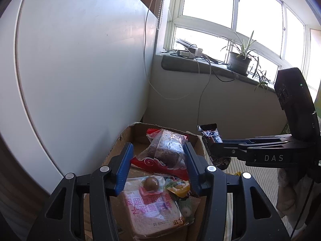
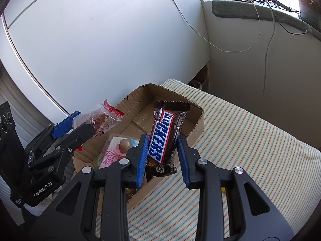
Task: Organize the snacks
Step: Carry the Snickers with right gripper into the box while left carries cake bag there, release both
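"SNICKERS" on the chocolate bar — "DAS", "GenRobot.AI" on the gripper bodies.

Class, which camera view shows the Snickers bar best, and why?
The right wrist view: the Snickers bar faces the camera, its name readable. The left wrist view shows the bar edge-on, mostly hidden by the right hand-held gripper.

Both tools are matte black plastic with cut-out triangular windows in the linkage arms and round silver pivot screws. The left gripper carries 2 ribbed blue finger pads and white "GenRobot.AI" lettering on its body. The right gripper has matching blue pads and white "DAS" lettering on its side.
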Demonstrator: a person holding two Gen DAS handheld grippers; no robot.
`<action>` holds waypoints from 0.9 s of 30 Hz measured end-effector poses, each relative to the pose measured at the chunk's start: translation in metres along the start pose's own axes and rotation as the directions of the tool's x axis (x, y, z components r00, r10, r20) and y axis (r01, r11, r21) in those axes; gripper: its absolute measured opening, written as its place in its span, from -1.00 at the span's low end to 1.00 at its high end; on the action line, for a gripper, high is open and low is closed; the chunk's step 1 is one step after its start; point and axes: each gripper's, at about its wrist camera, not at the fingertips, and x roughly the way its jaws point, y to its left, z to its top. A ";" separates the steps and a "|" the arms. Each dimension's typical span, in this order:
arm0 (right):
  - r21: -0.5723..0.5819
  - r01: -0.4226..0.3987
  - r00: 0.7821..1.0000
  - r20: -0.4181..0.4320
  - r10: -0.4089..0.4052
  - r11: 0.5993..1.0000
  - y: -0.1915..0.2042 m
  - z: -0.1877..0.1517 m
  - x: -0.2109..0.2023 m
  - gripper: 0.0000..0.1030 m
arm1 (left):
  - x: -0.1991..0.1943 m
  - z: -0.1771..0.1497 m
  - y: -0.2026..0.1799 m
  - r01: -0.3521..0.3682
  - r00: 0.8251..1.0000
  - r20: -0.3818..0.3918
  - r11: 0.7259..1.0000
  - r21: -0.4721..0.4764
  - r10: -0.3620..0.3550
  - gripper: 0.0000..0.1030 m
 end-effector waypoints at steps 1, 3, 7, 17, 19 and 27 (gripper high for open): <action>-0.003 0.000 1.000 -0.002 0.000 1.000 0.002 0.001 0.003 -0.41 | 0.001 0.000 0.001 -0.002 1.000 -0.001 1.000 -0.002 0.002 -0.03; -0.007 0.000 1.000 -0.007 0.000 1.000 0.004 0.003 0.008 -0.41 | 0.003 0.001 0.004 -0.003 1.000 -0.001 1.000 -0.007 0.003 -0.03; -0.015 -0.003 1.000 -0.019 0.003 1.000 0.009 0.006 0.017 -0.41 | 0.007 0.002 0.007 -0.011 1.000 -0.005 1.000 -0.005 0.011 -0.03; -0.027 -0.008 0.999 -0.043 0.007 1.000 0.015 0.011 0.036 -0.41 | 0.016 0.004 0.016 -0.025 1.000 -0.015 1.000 -0.012 0.025 -0.03; -0.029 -0.010 0.999 -0.047 0.009 1.000 0.015 0.010 0.038 -0.41 | 0.017 0.004 0.016 -0.026 1.000 -0.015 1.000 -0.013 0.026 -0.03; -0.032 -0.005 0.998 -0.055 0.003 0.999 0.015 0.011 0.044 -0.41 | 0.018 0.004 0.019 -0.033 0.999 -0.018 0.999 -0.018 0.033 -0.02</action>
